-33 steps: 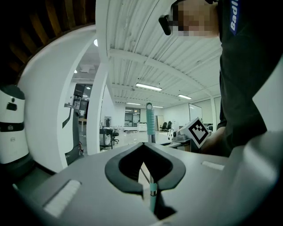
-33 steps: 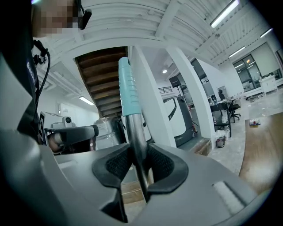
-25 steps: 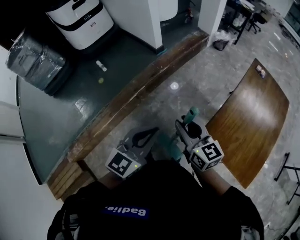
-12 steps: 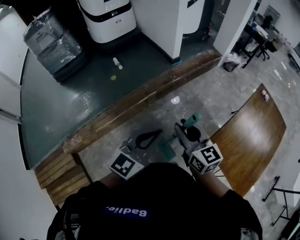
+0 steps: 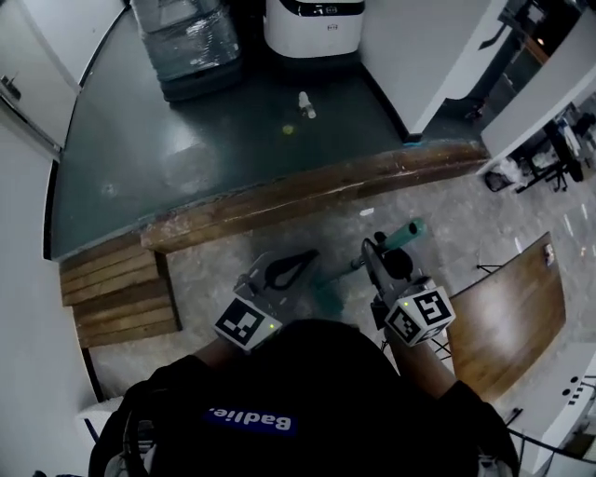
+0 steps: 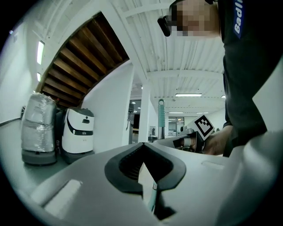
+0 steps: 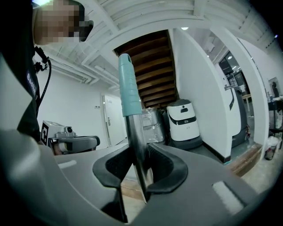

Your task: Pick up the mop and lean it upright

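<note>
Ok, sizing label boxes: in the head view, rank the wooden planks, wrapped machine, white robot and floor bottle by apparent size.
1. Wooden planks and wrapped machine: too alike to separate; the machine is cropped at top.
2. White robot, also cut off.
3. Bottle, smallest by far.

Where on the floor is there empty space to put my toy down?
The dark green floor is bare between the wooden beam and the wrapped machine, left of the small bottle. The grey floor between beam and brown board is bare too. It is crowded around the white robot.
</note>
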